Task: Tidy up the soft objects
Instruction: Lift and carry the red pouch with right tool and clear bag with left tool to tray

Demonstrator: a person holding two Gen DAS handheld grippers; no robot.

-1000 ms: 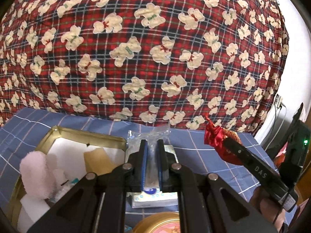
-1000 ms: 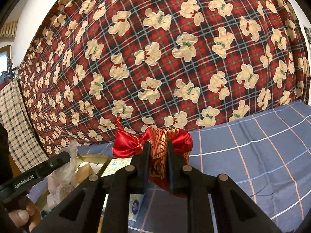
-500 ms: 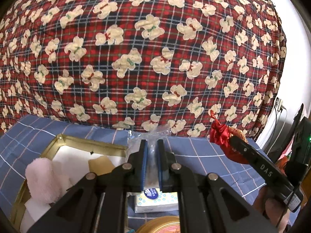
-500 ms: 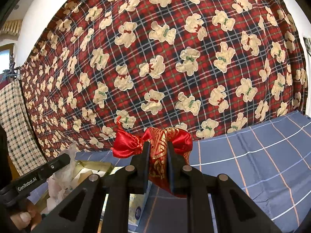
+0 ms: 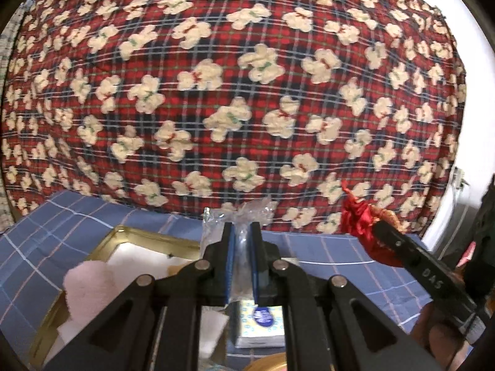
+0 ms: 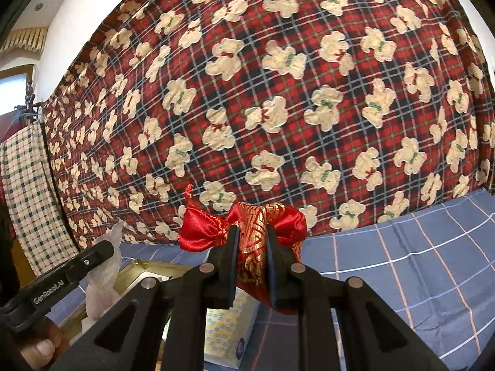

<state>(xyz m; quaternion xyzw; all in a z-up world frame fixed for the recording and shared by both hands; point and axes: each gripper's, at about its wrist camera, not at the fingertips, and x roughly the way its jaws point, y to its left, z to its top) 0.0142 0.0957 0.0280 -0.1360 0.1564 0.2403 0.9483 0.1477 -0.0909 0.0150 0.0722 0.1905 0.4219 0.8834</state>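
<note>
Gold tin tray point(image 5: 123, 235): rectangular, shiny metal rim, pale interior; sits on the blue checked cloth point(image 5: 62, 216). Contents visible: one fluffy pink plush item point(image 5: 89, 281) at the near-left side, white soft pieces beside it; further contents hidden behind the gripper body.

Tissue pack point(image 5: 260, 324): flat rectangular packet, white with small blue-and-yellow print and a dark blue oval label; lies on the cloth just right of the tray, below both grippers.

Clear plastic bag point(image 5: 239, 216): thin, crinkled, transparent film; pinched between the blue pads of the left gripper point(image 5: 240, 259), whose fingers are clamped on it, held above the tray's right edge and the tissue pack.

Red satin pouch point(image 6: 247, 232): glossy red fabric with gold woven pattern, gathered at a drawstring neck with a flared ruffle to the left; held in the air above the cloth, right of the tray. The right gripper point(image 6: 250, 266) has its fingers squeezed onto the pouch's middle.

Backdrop: red plaid fabric point(image 6: 278, 92) printed with cream teddy bears, hanging behind the table. A cream-and-green checked cloth point(image 6: 24, 185) hangs at far left.
</note>
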